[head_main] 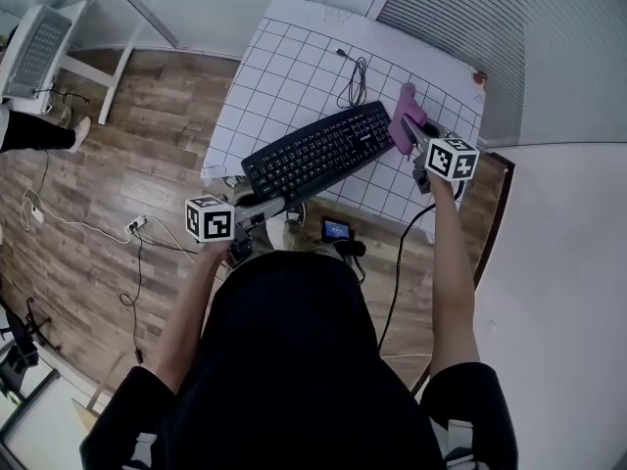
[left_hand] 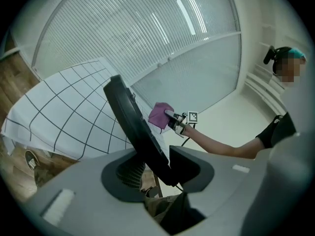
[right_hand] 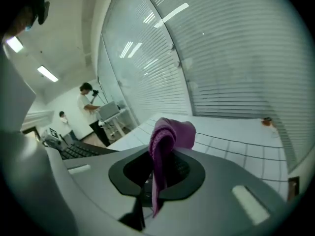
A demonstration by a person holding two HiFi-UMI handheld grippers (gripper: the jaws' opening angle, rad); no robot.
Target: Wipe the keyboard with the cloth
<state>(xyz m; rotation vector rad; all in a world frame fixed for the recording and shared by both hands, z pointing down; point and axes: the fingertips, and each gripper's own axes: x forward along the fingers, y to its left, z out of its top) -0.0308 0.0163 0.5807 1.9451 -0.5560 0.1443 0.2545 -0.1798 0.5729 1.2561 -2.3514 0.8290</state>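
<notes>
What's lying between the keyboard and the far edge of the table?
A black cable, loose on the gridded table; the head view shows it.

Keyboard (left_hand: 133, 127) plugs your left gripper's (left_hand: 165, 168) jaws, cloth (right_hand: 165, 141) your right gripper's (right_hand: 153, 181); ahead of those, gridded table (right_hand: 236, 139) is bare except a cable loop (head_main: 355, 81).

It looked like an office or lab room: glass partition walls hung with slatted blinds (head_main: 460, 27), strip lights (right_hand: 47, 73) in the ceiling, and a wood-plank floor (head_main: 98, 164) with trailing cables (head_main: 59, 218) and a power strip (head_main: 135, 226). A small table (head_main: 294, 47) under a gridded sheet bore a keyboard (head_main: 318, 150). Two people (right_hand: 88, 107) stood by a far desk (right_hand: 110, 113)
</notes>
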